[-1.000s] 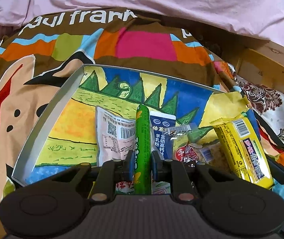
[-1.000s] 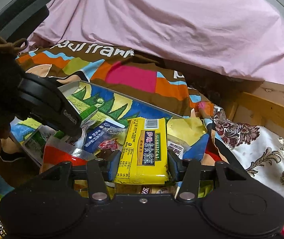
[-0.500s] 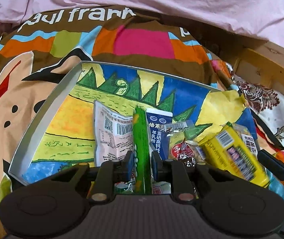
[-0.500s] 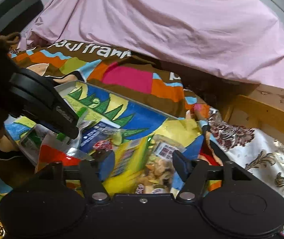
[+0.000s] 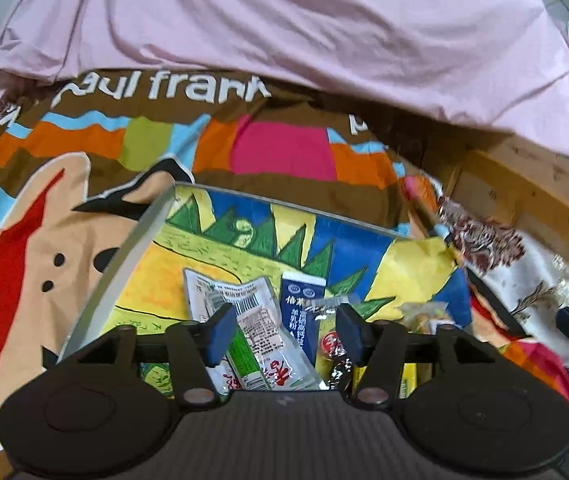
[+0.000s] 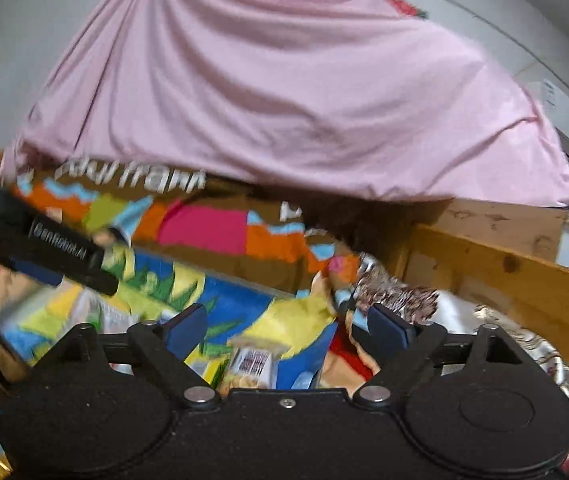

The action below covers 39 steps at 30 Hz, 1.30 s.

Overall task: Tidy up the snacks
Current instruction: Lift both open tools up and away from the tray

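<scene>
A shallow box (image 5: 132, 240) with a bright cartoon lining lies on the bed and holds several snack packets. In the left wrist view my left gripper (image 5: 282, 330) is open above them; the green stick snack (image 5: 244, 354) lies free below, beside a white packet (image 5: 224, 296) and a blue sachet (image 5: 302, 304). In the right wrist view my right gripper (image 6: 286, 330) is open and empty above a clear snack packet (image 6: 250, 364) in the box (image 6: 228, 300). The left gripper's finger (image 6: 64, 252) shows at the left.
A colourful cartoon blanket (image 5: 44, 208) lies under the box. A pink sheet (image 5: 284, 20) covers the back. A wooden bed frame (image 6: 504, 272) runs along the right, with a floral cloth (image 5: 524, 280) beside it.
My left gripper has opened and let go of the green stick snack into the box. My right gripper has dropped the yellow packet, opened wide and lifted away.
</scene>
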Tool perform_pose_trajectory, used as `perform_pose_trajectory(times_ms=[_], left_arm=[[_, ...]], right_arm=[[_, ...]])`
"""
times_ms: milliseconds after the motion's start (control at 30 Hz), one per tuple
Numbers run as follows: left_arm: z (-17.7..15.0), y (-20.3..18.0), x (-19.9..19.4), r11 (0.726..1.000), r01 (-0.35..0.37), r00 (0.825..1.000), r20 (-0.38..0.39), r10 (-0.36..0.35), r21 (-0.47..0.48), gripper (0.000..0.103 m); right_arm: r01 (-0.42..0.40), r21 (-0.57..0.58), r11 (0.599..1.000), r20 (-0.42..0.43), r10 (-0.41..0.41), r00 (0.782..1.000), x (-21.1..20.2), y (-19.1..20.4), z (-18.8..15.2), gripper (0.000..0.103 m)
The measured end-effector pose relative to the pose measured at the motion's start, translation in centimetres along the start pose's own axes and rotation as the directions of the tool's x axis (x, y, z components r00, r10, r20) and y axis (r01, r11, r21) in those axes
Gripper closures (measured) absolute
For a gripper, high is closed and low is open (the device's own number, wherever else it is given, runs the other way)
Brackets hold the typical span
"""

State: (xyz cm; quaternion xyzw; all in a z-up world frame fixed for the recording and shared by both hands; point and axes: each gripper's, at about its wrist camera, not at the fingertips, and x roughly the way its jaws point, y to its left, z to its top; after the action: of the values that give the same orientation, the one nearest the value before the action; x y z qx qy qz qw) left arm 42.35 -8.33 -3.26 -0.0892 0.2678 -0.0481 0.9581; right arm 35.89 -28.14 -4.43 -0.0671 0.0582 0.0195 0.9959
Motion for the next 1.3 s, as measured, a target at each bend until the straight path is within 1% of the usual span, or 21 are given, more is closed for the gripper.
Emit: perform_pose_trajectory(times_ms=[100, 167, 200, 267, 367, 467, 567, 667, 767, 900, 1033, 1200, 1300], left_arm=[[0.6, 0.3, -1.9, 1.000, 0.000, 1.000, 0.024, 0.000, -0.008, 0.030], [0.8, 0.4, -3.4, 1.000, 0.005, 0.999, 0.046, -0.004, -0.016, 0.019], [0.9, 0.4, -4.0, 1.000, 0.007, 0.998, 0.056, -0.005, -0.019, 0.016], [1.0, 0.4, -5.6, 1.000, 0.011, 0.997, 0.082, -0.010, -0.023, 0.008], [0.9, 0.5, -8.0, 1.000, 0.022, 0.993, 0.112, -0.019, -0.022, 0.001], [0.7, 0.5, -10.4, 0.999, 0.033, 0.989, 0.144, -0.029, -0.025, 0.001], [0.1, 0.8, -13.3, 0.998, 0.058, 0.978, 0.202, -0.049, -0.036, 0.001], [-0.7, 1.2, -15.8, 0.997, 0.072, 0.970, 0.236, -0.063, -0.032, 0.001], [-1.4, 1.6, -17.9, 0.997, 0.068, 0.964, 0.260, -0.061, -0.019, 0.001], [-2.7, 2.3, -20.4, 0.998, 0.056, 0.958, 0.283, -0.054, 0.001, 0.001], [-4.8, 3.0, -22.9, 1.000, 0.023, 0.952, 0.307, -0.022, 0.000, 0.000], [-7.3, 4.2, -24.6, 1.000, 0.008, 0.962, 0.272, -0.002, -0.022, 0.000], [-8.7, 4.7, -25.3, 1.000, 0.001, 0.968, 0.251, 0.003, -0.015, 0.000]], right_arm=[[-0.013, 0.014, 1.000, 0.040, 0.012, 0.999, -2.0, -0.5, 1.4, 0.005], [-0.025, 0.021, 0.999, 0.072, 0.024, 0.997, -3.6, -0.6, 2.2, 0.002], [-0.033, 0.025, 0.999, 0.087, 0.031, 0.996, -4.4, -0.6, 2.6, 0.001], [-0.040, 0.026, 0.999, 0.107, 0.037, 0.994, -6.0, -0.5, 3.4, 0.001], [-0.046, 0.031, 0.998, 0.127, 0.042, 0.991, -8.3, -0.3, 4.1, 0.001], [-0.040, 0.028, 0.999, 0.141, 0.036, 0.989, -10.4, 0.1, 4.6, 0.001], [-0.044, 0.029, 0.999, 0.149, 0.039, 0.988, -12.4, 0.6, 4.7, 0.001], [-0.053, 0.023, 0.998, 0.146, 0.049, 0.988, -14.2, 1.1, 4.7, 0.001], [-0.051, 0.008, 0.999, 0.146, 0.050, 0.988, -16.2, 1.8, 4.3, 0.001], [0.004, -0.017, 1.000, 0.158, -0.001, 0.987, -18.7, 3.0, 3.1, 0.001], [0.002, -0.036, 0.999, 0.146, 0.003, 0.989, -21.2, 4.0, 1.8, 0.001], [-0.018, -0.053, 0.998, 0.130, 0.025, 0.991, -23.4, 5.0, 0.9, 0.001], [-0.034, -0.071, 0.997, 0.107, 0.042, 0.993, -24.0, 5.4, 0.2, 0.001]])
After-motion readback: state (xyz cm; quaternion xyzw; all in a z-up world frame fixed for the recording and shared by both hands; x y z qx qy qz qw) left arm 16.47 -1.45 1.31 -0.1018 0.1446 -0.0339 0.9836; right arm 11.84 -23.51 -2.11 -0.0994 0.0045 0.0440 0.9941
